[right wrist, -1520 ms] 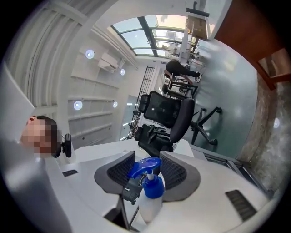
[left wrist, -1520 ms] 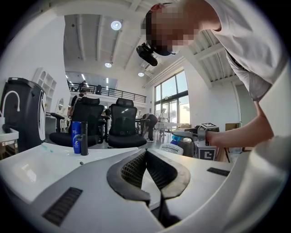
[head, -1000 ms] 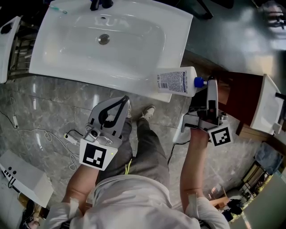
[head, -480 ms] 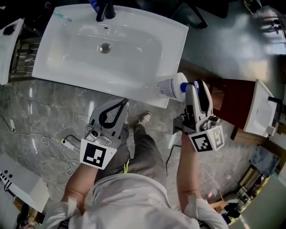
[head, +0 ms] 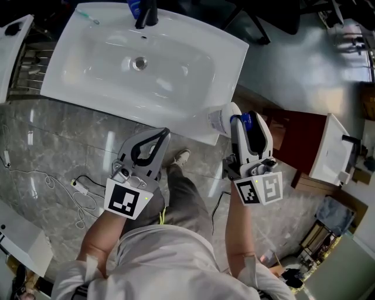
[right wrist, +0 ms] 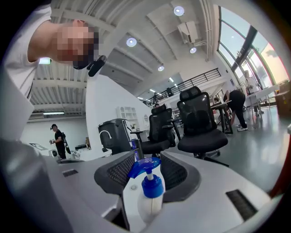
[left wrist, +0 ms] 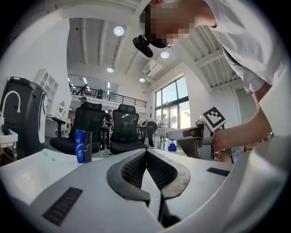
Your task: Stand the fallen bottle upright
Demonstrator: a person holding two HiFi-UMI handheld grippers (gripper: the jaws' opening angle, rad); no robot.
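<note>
The right gripper is closed on the white pump bottle — its jaws are held partly apart by the bottle's body, and the blue pump head is seen between them. The bottle is held upright at the right front corner of the washbasin, right of centre in the head view. The left gripper is held lower in the frame — its jaws are pressed together, with nothing gripped.

I'm watching the right gripper covering most of the bottle in the head view, so I'm not making out whether its base is touching the sink rim. Its label is showing too small to read. The top edge is cutting off the faucet and what looks like a blue container.
</note>
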